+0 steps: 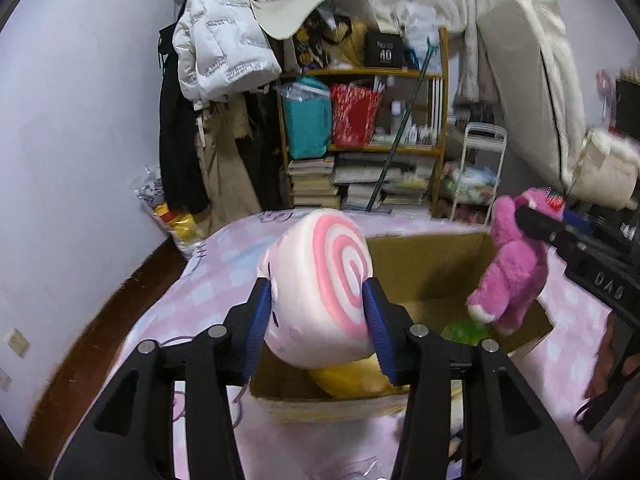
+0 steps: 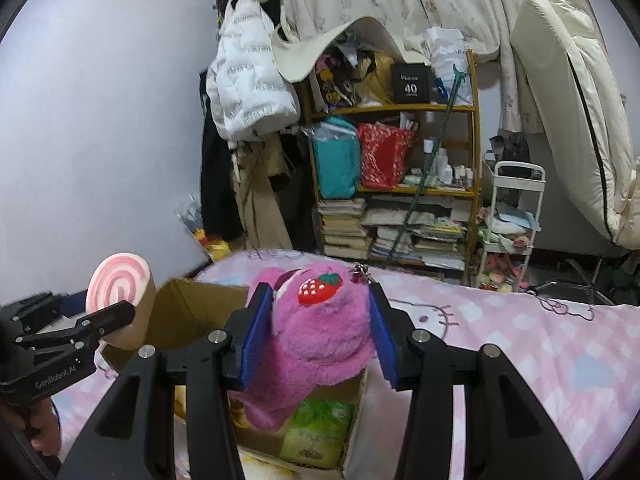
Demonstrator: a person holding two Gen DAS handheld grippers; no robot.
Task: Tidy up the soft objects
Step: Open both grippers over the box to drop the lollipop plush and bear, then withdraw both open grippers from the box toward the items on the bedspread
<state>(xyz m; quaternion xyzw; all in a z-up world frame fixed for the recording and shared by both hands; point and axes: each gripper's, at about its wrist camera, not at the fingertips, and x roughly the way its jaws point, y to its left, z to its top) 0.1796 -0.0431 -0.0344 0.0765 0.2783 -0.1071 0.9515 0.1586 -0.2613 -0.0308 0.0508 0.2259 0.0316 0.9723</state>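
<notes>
Above the cardboard box, the left gripper fingers clamped a swirl cushion; the right gripper fingers clamped a pink bear. A green pack lay inside the box.

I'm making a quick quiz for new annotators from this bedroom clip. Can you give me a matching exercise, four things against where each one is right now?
Things
1. swirl cushion
2. pink bear
3. green pack
4. white jacket

Places
A. lying on the floor of the cardboard box
B. hanging beside the shelf
C. gripped in the left hand-held gripper
D. gripped in the right hand-held gripper

Pairs: 1-C, 2-D, 3-A, 4-B
</notes>
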